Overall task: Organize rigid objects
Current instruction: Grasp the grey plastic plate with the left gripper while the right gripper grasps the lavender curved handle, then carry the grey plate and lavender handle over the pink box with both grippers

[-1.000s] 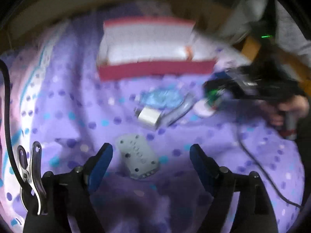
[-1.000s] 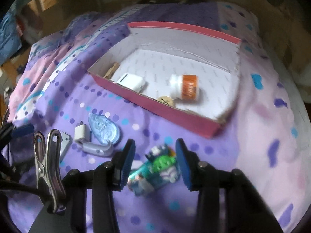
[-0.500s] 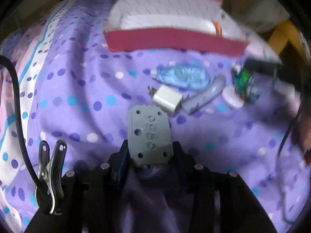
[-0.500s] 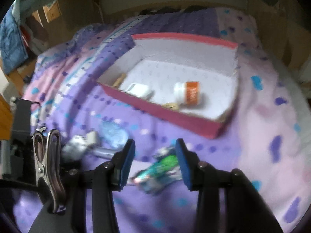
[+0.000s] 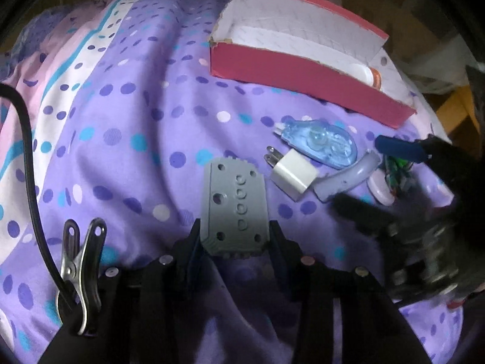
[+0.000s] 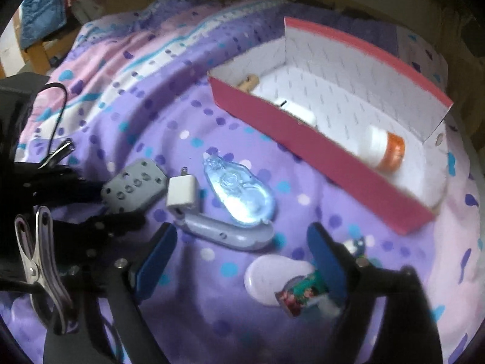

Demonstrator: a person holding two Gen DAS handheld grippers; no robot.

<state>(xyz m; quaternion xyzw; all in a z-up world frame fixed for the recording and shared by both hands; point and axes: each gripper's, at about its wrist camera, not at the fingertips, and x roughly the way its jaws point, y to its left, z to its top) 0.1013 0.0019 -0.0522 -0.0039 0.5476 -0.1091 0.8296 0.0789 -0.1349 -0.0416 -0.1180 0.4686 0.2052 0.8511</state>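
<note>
The left gripper (image 5: pixel 235 236) has its jaws closing on the grey plate (image 5: pixel 235 203), a flat block with holes and raised rings, pinched by its long side edges at the end nearest the camera while the rest sticks out ahead of the fingers. It looks like stiff moulded plastic, light, no give, so an edge grip should hold, though smooth sides could let it pivot if it swings fast.

The right gripper (image 6: pixel 242 261) is opening wide, nothing pressed between the pads. The little printed pack (image 6: pixel 303 292) sits right against its right-hand finger, lying partly on a pale oval disc (image 6: pixel 271 277), on the purple dotted bedspread (image 5: pixel 127 139).

Just ahead of that gripper are a curved lilac piece (image 6: pixel 225 233), a white plug adapter (image 6: pixel 182 195) and a clear blue tape dispenser (image 6: pixel 239 194). Beyond them, up and right, sits the pink box (image 6: pixel 318 148), already holding a white bottle (image 6: pixel 383 147). The dispenser probably cracks easiest; best taken across its flat width.
</note>
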